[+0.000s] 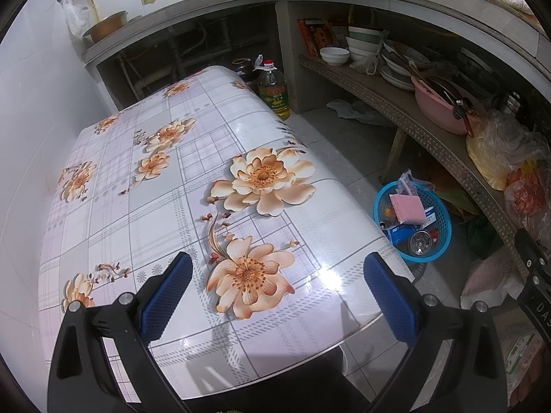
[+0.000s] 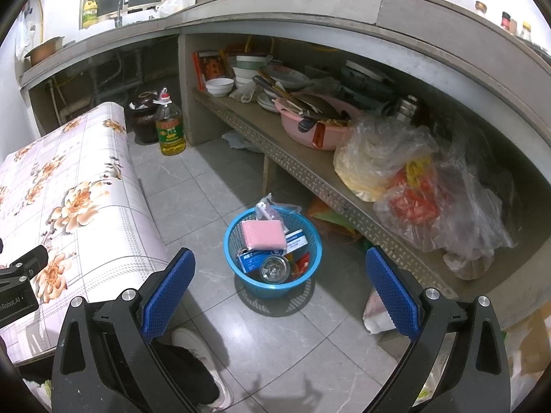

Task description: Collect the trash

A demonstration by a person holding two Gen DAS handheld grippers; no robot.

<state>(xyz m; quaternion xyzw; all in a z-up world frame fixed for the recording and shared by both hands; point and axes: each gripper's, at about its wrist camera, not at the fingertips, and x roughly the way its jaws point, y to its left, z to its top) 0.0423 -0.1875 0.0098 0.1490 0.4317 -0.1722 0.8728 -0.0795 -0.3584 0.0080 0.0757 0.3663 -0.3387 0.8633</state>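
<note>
A blue mesh basket (image 2: 310, 241) stands on the tiled floor, holding a pink sponge (image 2: 263, 235), a blue-and-white box (image 2: 253, 261), a round metal piece (image 2: 273, 268) and wrappers. My right gripper (image 2: 280, 296) hangs open above and in front of the basket, nothing between its blue pads. My left gripper (image 1: 277, 296) is open over the flowered table (image 1: 113, 206), empty. In the left wrist view the basket (image 1: 442, 237) sits on the floor beyond the table's right edge, with the pink sponge (image 1: 408, 209) on top.
A low shelf (image 2: 299, 161) under the counter carries bowls, a pink basin (image 2: 327, 130) and plastic bags (image 2: 413, 186). An oil bottle (image 2: 169, 127) stands on the floor by the table. A person's white shoe (image 2: 196, 344) is under my right gripper. Paper lies on the floor (image 2: 375, 313).
</note>
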